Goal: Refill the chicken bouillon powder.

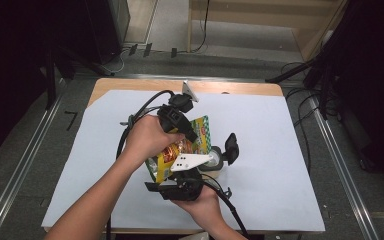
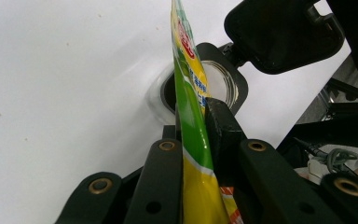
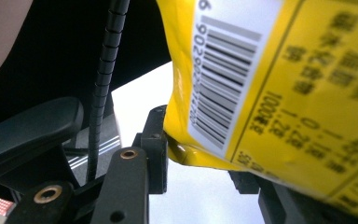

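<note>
Snack bag (image 1: 180,150), yellow and green, is being held up off the counter (image 1: 280,200) between both tools. The left tool (image 2: 193,121) is being kept tight together on the thin top edge of the bag, and the bag is being pinched flat between its jaws. The right tool (image 3: 205,163) is being held at the bottom corner of the bag; its jaws are standing a bit apart, and the corner is sitting between them, touching one jaw. A small jar (image 2: 219,84) with a black flip lid (image 2: 284,32) is standing on the counter just past the left tool. If the bag is being pulled too hard, it could be torn open crookedly and snacks could be spilled. The jar could also be bumped and knocked over by the swinging bag.
</note>
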Motion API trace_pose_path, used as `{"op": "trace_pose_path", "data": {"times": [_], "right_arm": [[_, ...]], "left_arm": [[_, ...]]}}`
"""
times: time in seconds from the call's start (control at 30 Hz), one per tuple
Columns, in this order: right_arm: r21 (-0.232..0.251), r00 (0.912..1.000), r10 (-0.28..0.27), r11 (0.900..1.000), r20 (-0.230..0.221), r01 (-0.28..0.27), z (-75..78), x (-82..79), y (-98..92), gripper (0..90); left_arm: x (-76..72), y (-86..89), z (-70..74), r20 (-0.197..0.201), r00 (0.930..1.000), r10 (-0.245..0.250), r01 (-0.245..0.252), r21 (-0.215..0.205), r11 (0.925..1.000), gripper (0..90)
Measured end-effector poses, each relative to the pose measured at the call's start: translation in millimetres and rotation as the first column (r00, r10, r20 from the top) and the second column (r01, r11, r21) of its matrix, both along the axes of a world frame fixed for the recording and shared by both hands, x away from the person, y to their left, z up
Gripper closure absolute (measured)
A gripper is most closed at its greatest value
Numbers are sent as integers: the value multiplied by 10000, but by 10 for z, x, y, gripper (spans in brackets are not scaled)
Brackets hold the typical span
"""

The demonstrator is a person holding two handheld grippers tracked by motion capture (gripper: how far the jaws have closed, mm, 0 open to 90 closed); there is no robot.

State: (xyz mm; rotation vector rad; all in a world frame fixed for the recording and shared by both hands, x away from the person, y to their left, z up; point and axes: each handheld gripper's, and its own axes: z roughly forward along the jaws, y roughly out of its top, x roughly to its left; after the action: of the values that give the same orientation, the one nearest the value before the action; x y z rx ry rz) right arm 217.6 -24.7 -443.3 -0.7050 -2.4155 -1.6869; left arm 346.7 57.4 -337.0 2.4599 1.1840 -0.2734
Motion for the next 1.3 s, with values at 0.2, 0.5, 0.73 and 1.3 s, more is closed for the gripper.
{"op": "trace_pose_path", "data": {"times": [0.2, 0.5, 0.73, 1.3], "right_arm": [[-118, 9998, -27, 9999, 209, 30, 3, -14, 7, 626], [-274, 9990, -177, 9994, 412, 188, 3, -22, 12, 646], [-337, 9987, -214, 9992, 453, 230, 5, -17, 4, 648], [-447, 9977, -175, 9988, 661, 205, -1, -17, 8, 643]], "left_arm": [[3, 1, -4, 2, 10000, -10, 10, -3, 10000, 845], [2, -1, -8, 7, 10000, -37, 37, -7, 10000, 845], [-4, 0, -2, 112, 9999, -82, 84, -144, 9999, 844], [-3, 33, -25, 87, 10000, -36, 38, -211, 9998, 839]]}}
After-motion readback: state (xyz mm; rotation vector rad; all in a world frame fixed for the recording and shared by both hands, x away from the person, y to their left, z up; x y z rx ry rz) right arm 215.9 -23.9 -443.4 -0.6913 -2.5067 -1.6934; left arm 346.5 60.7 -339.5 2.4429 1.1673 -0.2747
